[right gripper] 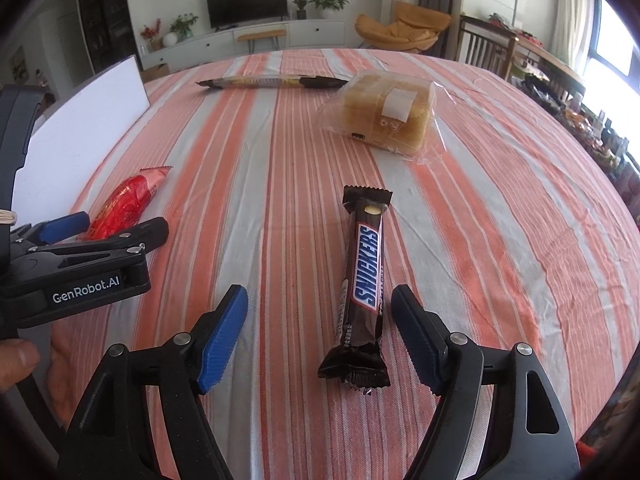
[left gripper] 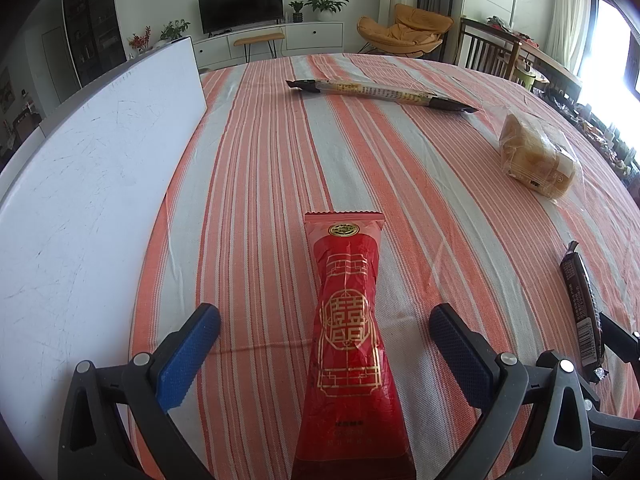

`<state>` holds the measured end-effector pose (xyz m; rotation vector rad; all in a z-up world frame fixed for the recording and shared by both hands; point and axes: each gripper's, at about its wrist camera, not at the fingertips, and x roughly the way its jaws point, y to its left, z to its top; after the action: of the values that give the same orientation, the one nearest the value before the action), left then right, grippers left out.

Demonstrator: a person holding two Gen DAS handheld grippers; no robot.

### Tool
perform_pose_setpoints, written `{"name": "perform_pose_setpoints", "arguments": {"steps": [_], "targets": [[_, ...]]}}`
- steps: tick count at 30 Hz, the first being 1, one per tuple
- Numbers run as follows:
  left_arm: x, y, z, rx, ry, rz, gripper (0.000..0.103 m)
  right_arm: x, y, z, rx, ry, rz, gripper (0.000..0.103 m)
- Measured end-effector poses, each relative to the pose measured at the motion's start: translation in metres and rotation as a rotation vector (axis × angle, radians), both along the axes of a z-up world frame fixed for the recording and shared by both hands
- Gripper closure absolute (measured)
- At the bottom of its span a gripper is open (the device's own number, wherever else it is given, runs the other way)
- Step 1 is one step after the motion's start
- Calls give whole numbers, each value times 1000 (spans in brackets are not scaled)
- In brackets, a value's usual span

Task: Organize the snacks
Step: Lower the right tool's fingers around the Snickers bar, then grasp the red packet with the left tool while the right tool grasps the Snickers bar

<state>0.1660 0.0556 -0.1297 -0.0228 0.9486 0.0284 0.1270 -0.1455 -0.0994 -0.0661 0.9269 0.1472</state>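
Observation:
My left gripper [left gripper: 325, 320] is open, with its jaws on either side of a long red snack packet [left gripper: 349, 332] that lies on the striped tablecloth; the packet also shows in the right wrist view [right gripper: 124, 204]. My right gripper [right gripper: 320, 304] is open around the near end of a Snickers bar [right gripper: 362, 280], also seen at the right of the left wrist view [left gripper: 582, 312]. A wrapped bread loaf [right gripper: 384, 116] and a long thin dark-ended snack stick [right gripper: 272, 81] lie farther back.
A white board [left gripper: 88, 184] lies flat along the table's left side. The striped tablecloth [left gripper: 260, 152] covers the table. The left gripper's body [right gripper: 76, 272] sits left of my right gripper. Chairs and a TV cabinet stand beyond the far edge.

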Motion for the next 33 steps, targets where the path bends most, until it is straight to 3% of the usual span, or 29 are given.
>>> {"name": "perform_pose_setpoints", "arguments": {"steps": [23,25,28,29,31,33], "targets": [[0,0,0,-1,0,0,0,-1,2,0,8,7,9,20],[1,0,1,-3,17,-14,0,-1,-9,4,97,22,7,20],[4,-3,5,-4,138,-96,0,8,-59,9,444,83,-66,22],[3,-4,7,-8,151,-105,0,13,-76,7,504,113,-116,23],[-1,-4,10,-45,155,-114,0,26,-99,7,541,173,-153,26],[-1,-6,10,-51,164,-115,1,40,-97,10,441,249,-99,27]]}}
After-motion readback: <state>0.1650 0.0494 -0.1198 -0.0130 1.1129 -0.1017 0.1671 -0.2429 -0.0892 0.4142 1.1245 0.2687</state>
